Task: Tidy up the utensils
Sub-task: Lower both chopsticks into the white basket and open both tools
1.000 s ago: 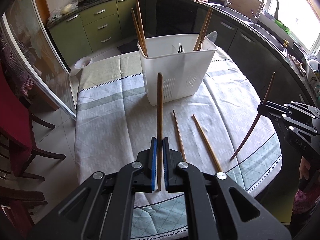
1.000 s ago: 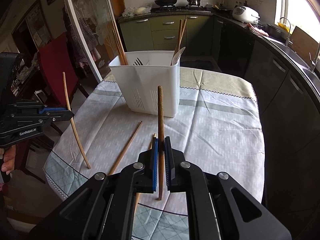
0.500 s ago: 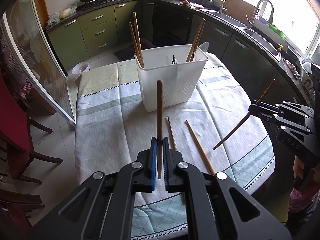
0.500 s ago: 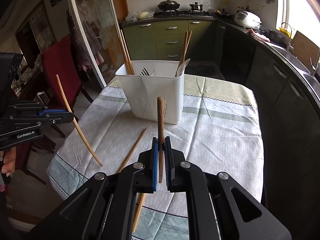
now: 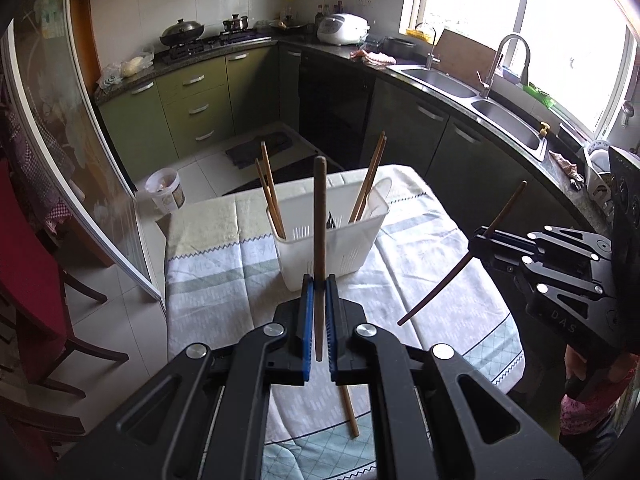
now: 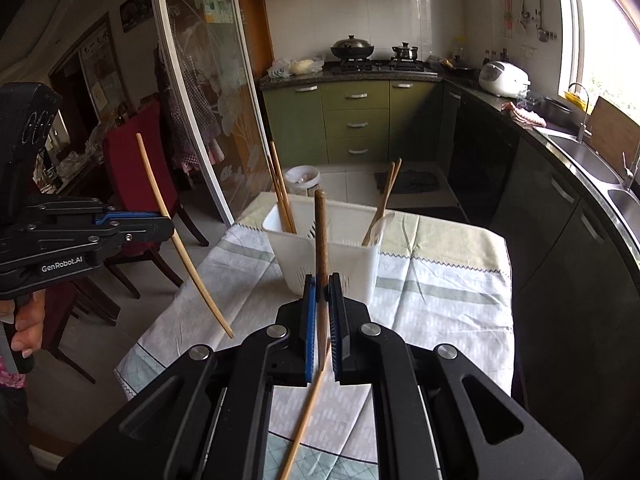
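walls: white tiles (image 6: 400, 16) behind the far stove
cabinets: green drawers (image 5: 196, 108) at the far side, dark doors (image 5: 424, 136) along the right
counter: dark, curved, with a steel sink (image 5: 504, 120) and a white rice cooker (image 6: 503, 77)
window: large, bright daylight (image 5: 560, 32) at right
floor: pale tiles (image 5: 132, 248)
furniture: red chair (image 6: 132, 168) at left, beside a glass sliding door (image 6: 208, 92)

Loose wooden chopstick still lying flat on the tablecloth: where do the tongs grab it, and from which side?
Grip the bare wooden chopstick mid-shaft, descending from above with jaws straddling its thin width. It lies flat on the tablecloth, so only its long sides are reachable.
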### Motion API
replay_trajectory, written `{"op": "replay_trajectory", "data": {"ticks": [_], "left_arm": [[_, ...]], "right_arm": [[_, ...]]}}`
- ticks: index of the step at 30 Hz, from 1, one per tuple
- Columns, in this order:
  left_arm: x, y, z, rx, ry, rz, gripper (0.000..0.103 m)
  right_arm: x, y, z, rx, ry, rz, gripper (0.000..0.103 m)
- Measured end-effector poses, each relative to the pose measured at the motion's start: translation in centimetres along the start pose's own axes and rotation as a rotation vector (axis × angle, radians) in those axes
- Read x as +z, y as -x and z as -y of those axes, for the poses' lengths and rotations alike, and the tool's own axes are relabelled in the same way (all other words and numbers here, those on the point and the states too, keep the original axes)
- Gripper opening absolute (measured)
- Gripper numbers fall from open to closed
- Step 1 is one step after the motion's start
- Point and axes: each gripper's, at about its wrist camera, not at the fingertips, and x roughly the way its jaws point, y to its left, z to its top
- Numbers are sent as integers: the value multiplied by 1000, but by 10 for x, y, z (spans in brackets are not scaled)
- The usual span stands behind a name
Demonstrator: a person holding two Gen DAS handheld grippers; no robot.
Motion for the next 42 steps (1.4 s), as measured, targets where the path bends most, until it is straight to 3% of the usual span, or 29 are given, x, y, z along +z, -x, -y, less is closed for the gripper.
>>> {"op": "replay_trajectory", "data": {"ticks": [10, 14, 17, 23, 28, 34, 38, 42], "left_arm": [[71, 21, -9, -7, 39, 156, 6], [90, 10, -12, 8, 47, 216, 6], [95, -18, -16, 20, 55, 202, 6], [80, -78, -22, 20, 68, 80, 6], [63, -108, -20, 33, 52, 11, 6], [52, -123, -20, 46, 47, -31, 8], [47, -111, -19, 32, 48, -17, 11], [33, -92, -14, 15, 36, -17, 24]], "right_arm": [[82, 35, -2, 3, -14, 173, 7], [112, 20, 9, -12, -44, 223, 7], [122, -15, 19, -28, -64, 194, 7], [98, -102, 33, -29, -88, 26, 7], [72, -138, 36, -41, -81, -58, 7], [58, -145, 31, -52, -69, -87, 8], [54, -129, 29, -51, -65, -59, 10], [45, -96, 25, -33, -56, -13, 14]]}}
